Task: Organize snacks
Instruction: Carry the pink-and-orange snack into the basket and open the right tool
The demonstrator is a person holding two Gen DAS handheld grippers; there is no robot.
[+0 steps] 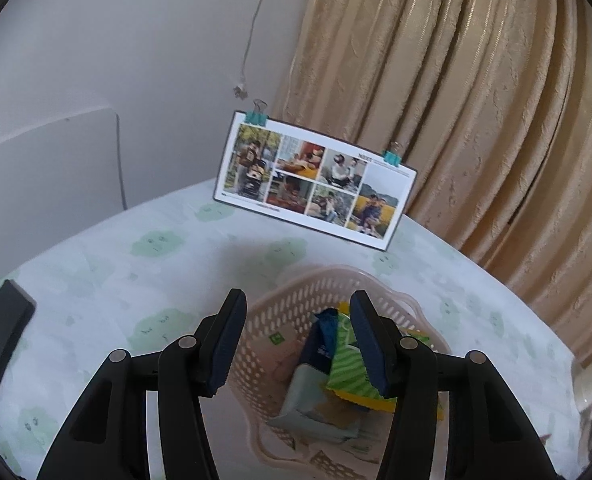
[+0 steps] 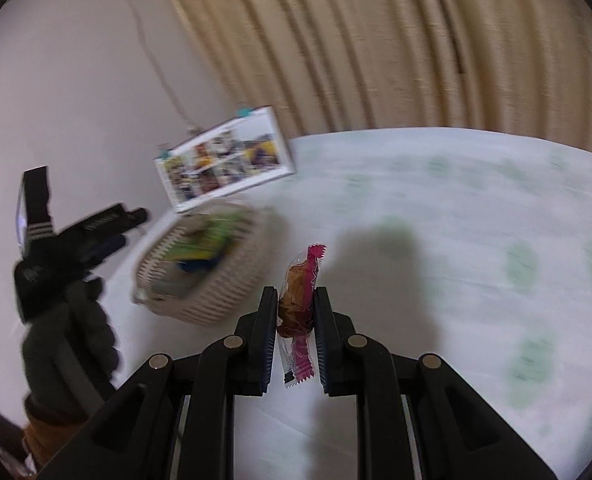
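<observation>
Right gripper [image 2: 296,300], at the bottom centre of its view, clamps a clear-and-pink snack packet [image 2: 298,300] upright between its fingers, above the pale cloth-covered table [image 2: 436,240]. Left of centre sits the beige basket [image 2: 231,280], blurred. Left gripper [image 1: 296,332] hangs spread apart and empty over that basket [image 1: 279,300] in the lower middle of its view, where green and blue snack packets [image 1: 348,368] lie. A photo card [image 1: 316,180] stands behind, at mid-frame.

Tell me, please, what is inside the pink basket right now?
The basket holds a green striped packet, a dark blue packet and a grey-green packet. Whatever lies beneath them is covered.
</observation>
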